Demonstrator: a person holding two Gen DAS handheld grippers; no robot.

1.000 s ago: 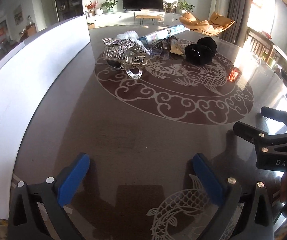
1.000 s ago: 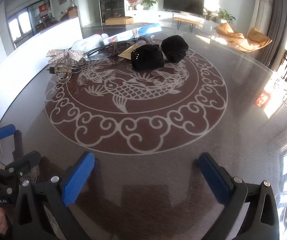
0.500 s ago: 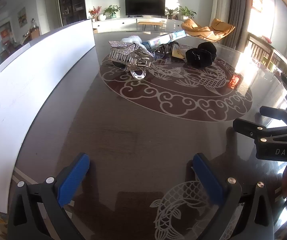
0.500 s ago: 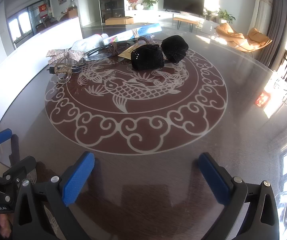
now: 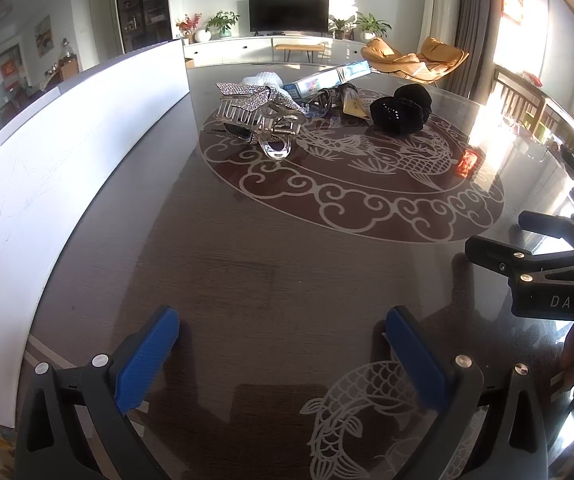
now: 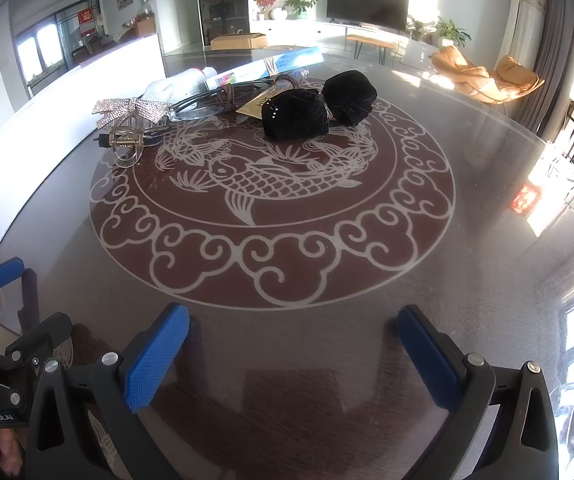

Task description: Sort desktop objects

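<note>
A pile of small objects lies at the far side of the table. It holds a rhinestone bow clip (image 5: pixel 255 96) (image 6: pixel 129 109), a clear claw clip (image 5: pixel 275 132) (image 6: pixel 127 146), sunglasses (image 5: pixel 321 102), a long blue box (image 5: pixel 327 78) (image 6: pixel 271 65) and two black velvet scrunchies (image 5: pixel 401 112) (image 6: pixel 295 116). My left gripper (image 5: pixel 283 344) is open and empty near the table's front edge. My right gripper (image 6: pixel 293 344) is open and empty, also at the near edge. Each gripper shows in the other's view: the right gripper (image 5: pixel 535 248) and the left gripper (image 6: pixel 11 304).
The round dark table (image 6: pixel 487 200) carries a koi and cloud pattern. A curved white board (image 5: pixel 67 152) stands along the table's left edge. A small red item (image 5: pixel 467 162) lies at the right in sunlight. Chairs and a TV stand behind.
My left gripper has pulled back and tilted, so the pile looks farther away. The right gripper has barely moved. Both stay open.
</note>
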